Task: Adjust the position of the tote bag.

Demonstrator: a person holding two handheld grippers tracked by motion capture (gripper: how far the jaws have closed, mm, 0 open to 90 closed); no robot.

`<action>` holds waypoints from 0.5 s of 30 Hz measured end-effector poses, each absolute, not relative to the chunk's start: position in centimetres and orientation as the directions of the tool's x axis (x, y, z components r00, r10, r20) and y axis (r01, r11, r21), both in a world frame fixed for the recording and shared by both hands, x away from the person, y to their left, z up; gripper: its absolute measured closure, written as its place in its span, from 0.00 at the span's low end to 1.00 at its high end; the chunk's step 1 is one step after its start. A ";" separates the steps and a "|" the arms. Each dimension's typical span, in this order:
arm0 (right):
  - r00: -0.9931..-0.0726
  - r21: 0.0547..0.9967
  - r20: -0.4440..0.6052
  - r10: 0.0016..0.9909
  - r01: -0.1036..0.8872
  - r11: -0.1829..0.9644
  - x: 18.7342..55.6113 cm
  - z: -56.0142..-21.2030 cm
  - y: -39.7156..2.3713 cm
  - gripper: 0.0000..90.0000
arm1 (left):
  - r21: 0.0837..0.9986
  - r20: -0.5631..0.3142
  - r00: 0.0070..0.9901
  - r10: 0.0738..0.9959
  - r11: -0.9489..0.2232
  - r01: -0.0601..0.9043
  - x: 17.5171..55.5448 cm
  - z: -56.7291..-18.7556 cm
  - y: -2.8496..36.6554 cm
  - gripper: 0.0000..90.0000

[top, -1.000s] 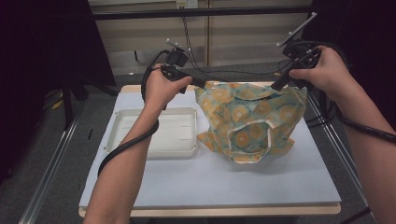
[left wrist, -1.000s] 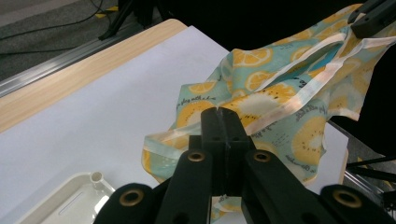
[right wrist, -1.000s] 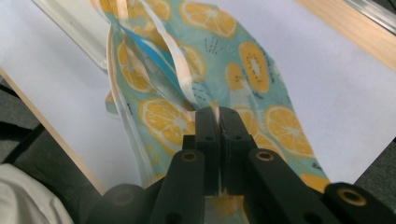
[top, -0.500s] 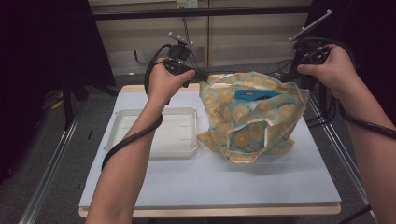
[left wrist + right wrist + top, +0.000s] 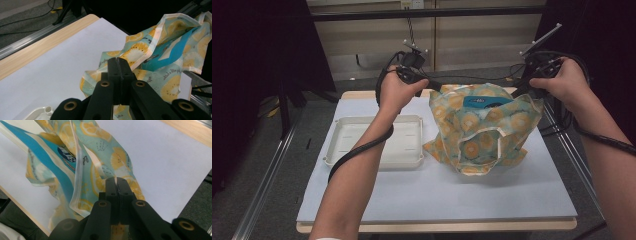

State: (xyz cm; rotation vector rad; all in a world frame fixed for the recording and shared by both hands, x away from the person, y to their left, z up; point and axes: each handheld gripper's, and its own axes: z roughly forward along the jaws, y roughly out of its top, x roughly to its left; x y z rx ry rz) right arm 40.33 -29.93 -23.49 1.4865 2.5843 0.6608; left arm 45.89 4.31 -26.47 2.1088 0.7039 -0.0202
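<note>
High view: a lemon-print cloth bag (image 5: 484,130) is being held up at the far right of the white table mat (image 5: 437,192), its bottom resting on the mat. The left gripper (image 5: 439,86) is being kept at the bag's far-left rim, the right gripper (image 5: 523,90) at its far-right rim, so that the mouth is being stretched open between them. A blue packet (image 5: 484,101) is being shown inside the mouth. A white tray (image 5: 379,142) is lying to the left of the bag, just beside it. The near half of the mat is being left free; its right edge is running close to the bag's right side.

Left gripper view: the black jaws are being pressed fully together on the bag's pale hem (image 5: 130,62). Bare mat (image 5: 62,70) and the wooden table edge (image 5: 47,45) are being seen to the left.

Right gripper view: the jaws are likewise being held closed, with the bag's fabric (image 5: 117,162) pinched between the tips. The blue packet (image 5: 50,162) is being seen inside the bag, to the left. Open mat (image 5: 170,162) is being seen to the right.
</note>
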 end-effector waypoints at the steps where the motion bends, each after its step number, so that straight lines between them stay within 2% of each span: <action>1: -0.511 0.397 0.141 0.848 0.814 0.424 40.2 -23.6 -30.0 0.99 | 0.754 -0.277 0.837 0.473 -0.433 0.494 45.9 -26.6 4.1 1.00; 9: -0.495 0.392 0.146 0.857 0.824 0.409 39.6 -24.8 -31.1 0.99 | 0.736 -0.277 0.843 0.461 -0.462 0.495 45.5 -27.6 3.4 1.00; 15: -0.482 0.384 0.153 0.863 0.834 0.397 39.2 -25.8 -32.0 0.99 | 0.740 -0.279 0.839 0.467 -0.452 0.498 45.2 -27.8 3.1 0.93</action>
